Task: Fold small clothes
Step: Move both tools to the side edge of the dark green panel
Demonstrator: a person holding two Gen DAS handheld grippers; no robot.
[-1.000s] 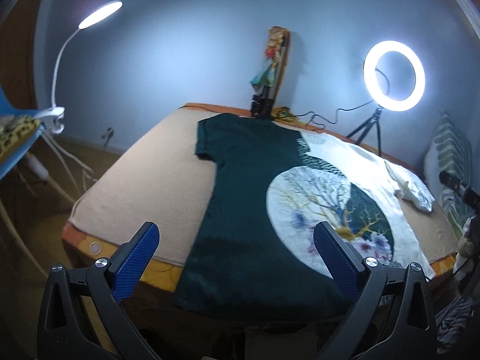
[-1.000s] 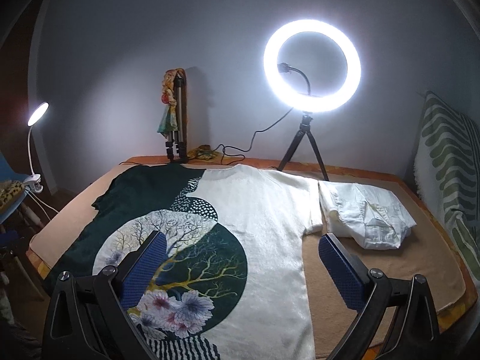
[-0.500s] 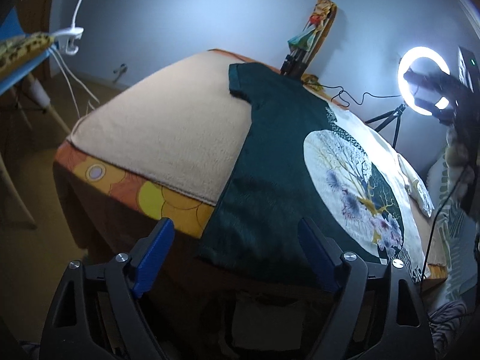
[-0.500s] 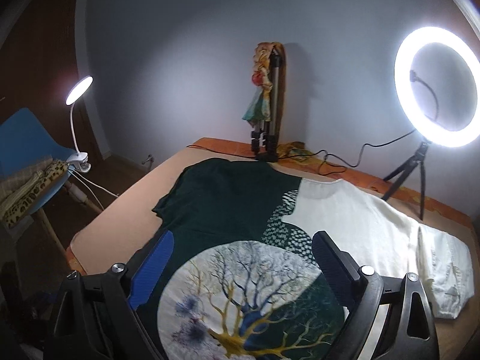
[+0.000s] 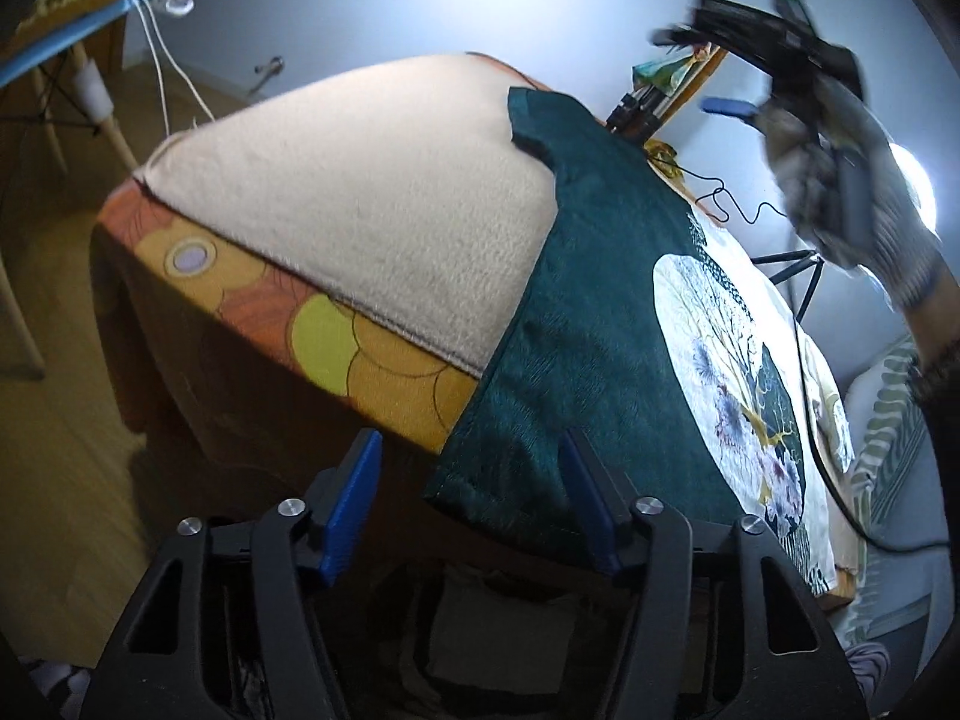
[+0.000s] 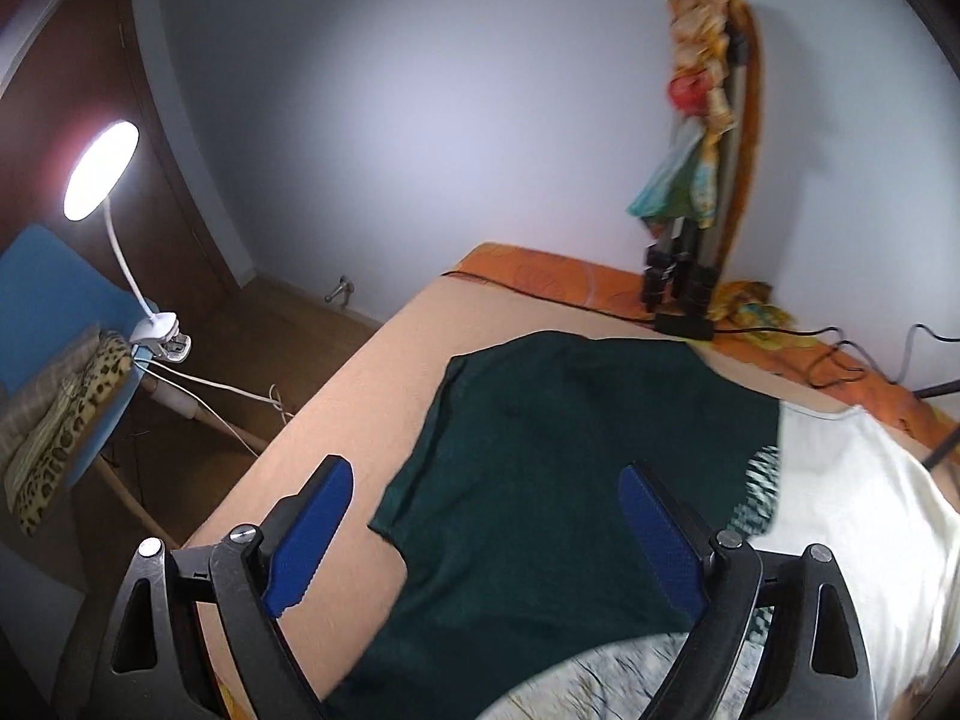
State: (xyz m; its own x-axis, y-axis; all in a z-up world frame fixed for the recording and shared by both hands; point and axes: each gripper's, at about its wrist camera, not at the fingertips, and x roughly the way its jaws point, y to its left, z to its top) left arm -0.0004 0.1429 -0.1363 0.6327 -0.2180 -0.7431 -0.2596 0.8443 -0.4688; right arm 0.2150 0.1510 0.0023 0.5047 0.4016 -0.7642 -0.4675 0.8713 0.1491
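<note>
A T-shirt, dark green on one half and white on the other with a round tree print, lies spread flat on the bed. Its green hem corner hangs over the bed's near edge. My left gripper is low at that edge. Its jaws are closing with the hem corner between them, and the pads stand clear of the cloth. My right gripper hovers open above the T-shirt's green sleeve and shoulder, with nothing held. In the left wrist view a gloved hand carries that gripper above the far end of the shirt.
A beige blanket covers the bed over an orange patterned sheet. A clip lamp sits on a blue chair to the left. A tripod draped with coloured cloth and cables stand along the wall. The ring light glows far right.
My left gripper has dropped to the bed's near edge and rolled, and its jaws have narrowed around the hem corner. My right gripper has swept left from the shirt's white half to the green sleeve.
</note>
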